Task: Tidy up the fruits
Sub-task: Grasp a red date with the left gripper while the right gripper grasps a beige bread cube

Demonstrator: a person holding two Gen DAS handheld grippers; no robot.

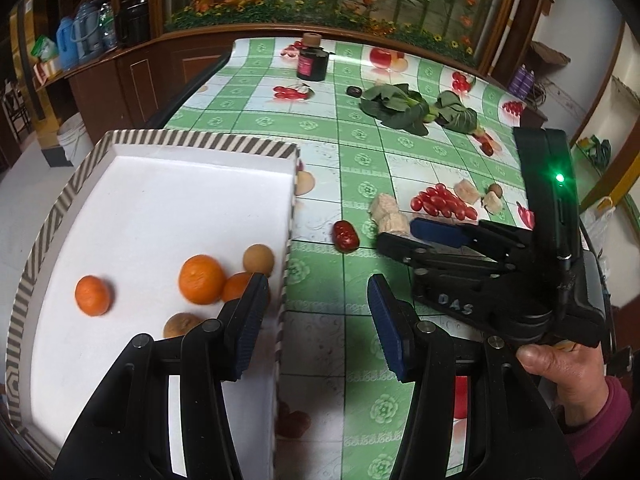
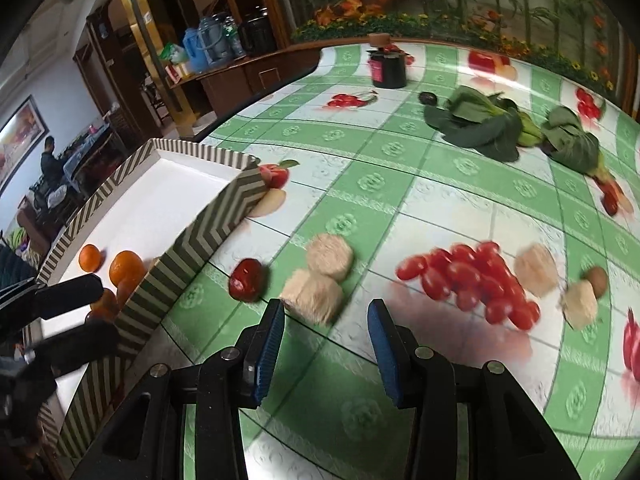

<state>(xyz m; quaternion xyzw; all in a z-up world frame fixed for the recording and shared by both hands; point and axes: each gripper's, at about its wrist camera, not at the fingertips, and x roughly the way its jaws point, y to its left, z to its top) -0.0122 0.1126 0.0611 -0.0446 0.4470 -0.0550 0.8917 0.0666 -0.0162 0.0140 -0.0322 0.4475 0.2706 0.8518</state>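
A white box with a striped rim [image 1: 200, 145] [image 2: 208, 216] holds oranges [image 1: 201, 279] [image 2: 126, 267] and two brown round fruits [image 1: 259, 259]. My left gripper [image 1: 318, 320] is open and empty, straddling the box's right wall. A red jujube [image 1: 345, 236] [image 2: 247, 279] lies on the table beside the box. A pile of cherry tomatoes [image 1: 442, 201] [image 2: 476, 280] lies farther right. My right gripper [image 2: 326, 344] is open and empty, low over the table near the jujube; it also shows in the left wrist view [image 1: 400, 236].
Beige puffed cakes [image 2: 320, 280] [image 1: 386, 212] lie by the jujube, more [image 2: 536, 264] beside the tomatoes with a brown fruit [image 2: 598, 279]. Leafy greens [image 1: 400, 106] [image 2: 484, 120] and a dark jar [image 1: 311, 58] [image 2: 386, 66] stand farther back. The table's left edge [image 1: 188, 88] drops to the floor.
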